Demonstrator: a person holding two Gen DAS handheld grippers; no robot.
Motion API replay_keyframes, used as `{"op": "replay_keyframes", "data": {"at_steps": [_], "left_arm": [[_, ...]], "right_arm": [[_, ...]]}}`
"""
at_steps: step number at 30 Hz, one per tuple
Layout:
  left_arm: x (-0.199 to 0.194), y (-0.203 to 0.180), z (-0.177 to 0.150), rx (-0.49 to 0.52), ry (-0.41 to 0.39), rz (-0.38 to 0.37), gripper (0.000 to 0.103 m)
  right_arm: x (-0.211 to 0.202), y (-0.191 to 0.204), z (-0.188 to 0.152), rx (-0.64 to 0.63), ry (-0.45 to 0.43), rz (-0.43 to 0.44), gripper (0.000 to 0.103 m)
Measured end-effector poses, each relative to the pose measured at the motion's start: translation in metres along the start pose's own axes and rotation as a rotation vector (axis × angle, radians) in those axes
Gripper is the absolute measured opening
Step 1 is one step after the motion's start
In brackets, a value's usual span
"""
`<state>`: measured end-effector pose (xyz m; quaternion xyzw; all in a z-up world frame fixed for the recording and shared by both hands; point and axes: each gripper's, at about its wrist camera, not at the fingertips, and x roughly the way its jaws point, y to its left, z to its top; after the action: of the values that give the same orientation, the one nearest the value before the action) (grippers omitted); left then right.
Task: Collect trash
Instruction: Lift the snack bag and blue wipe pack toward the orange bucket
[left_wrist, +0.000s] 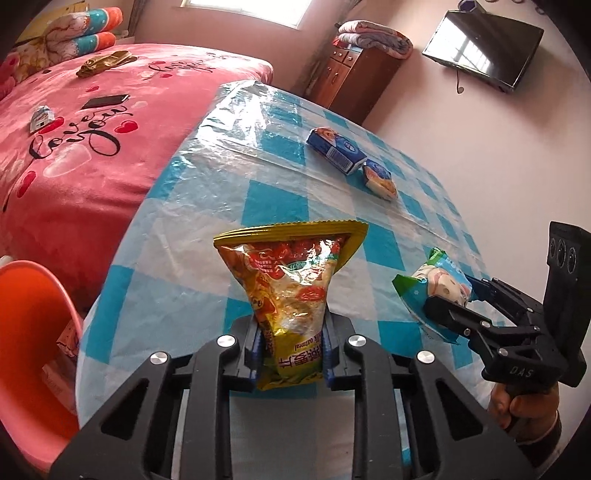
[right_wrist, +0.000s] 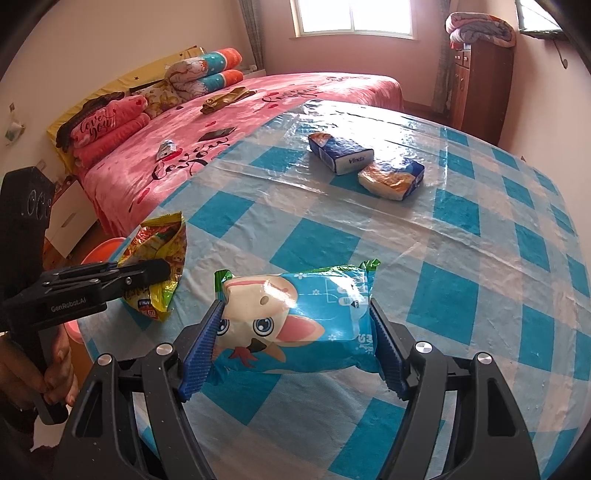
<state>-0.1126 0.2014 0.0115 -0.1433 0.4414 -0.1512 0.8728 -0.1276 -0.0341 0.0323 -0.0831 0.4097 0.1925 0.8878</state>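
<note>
At the far left, beyond the table's left edge, an orange plastic bin (left_wrist: 29, 332) stands on the floor beside the pink bed (left_wrist: 74, 155), on which lie a dark phone (left_wrist: 105, 100) and a small packet (left_wrist: 41, 118). The table (left_wrist: 207, 206) is covered by a blue-and-white checked cloth under clear plastic.

Near the table's left front corner, the left gripper (left_wrist: 291, 350) is clenched on a yellow and red snack bag (left_wrist: 291, 288). Its blue-padded fingers (left_wrist: 255, 354) pinch the lower part of the bag from both sides, and the bag stands up from the grip with its crimped yellow top edge uppermost. In the right wrist view the same bag shows crumpled at the table's left edge, with the black gripper body across it.

Further back, toward the middle of the table's far half, a blue tissue pack (right_wrist: 341, 153) and a second soft pack with an orange picture (right_wrist: 393, 179) lie touching end to end.

To the right, near the front edge, the right gripper (right_wrist: 295, 347) holds a blue wet-wipe pack with a cartoon animal face (right_wrist: 295, 325). Its fingers (right_wrist: 201, 350) stand wide apart, one pressed against each short end of the pack, which sits crosswise between them. A hand (left_wrist: 524, 406) grips that gripper's handle at the lower right of the left wrist view.
</note>
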Motion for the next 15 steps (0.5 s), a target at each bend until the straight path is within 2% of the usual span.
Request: {"op": "replay_keyframes", "data": {"at_steps": [5,9,15], "left_arm": [[-0.021,0.015,-0.004,-0.03,-0.03,-0.005,0.025],[-0.049,0.037,-0.007,-0.065,-0.079,0.02,0.025],[-0.087,0.082,-0.014,-0.14,-0.128,0.115,0.025]], "right_arm": [[0.001,0.017,0.005,-0.028,0.002,0.03,0.075],[0.003,0.037,0.012,-0.063,0.003,0.071,0.075],[0.008,0.085,0.026,-0.157,0.004,0.155,0.075]]}}
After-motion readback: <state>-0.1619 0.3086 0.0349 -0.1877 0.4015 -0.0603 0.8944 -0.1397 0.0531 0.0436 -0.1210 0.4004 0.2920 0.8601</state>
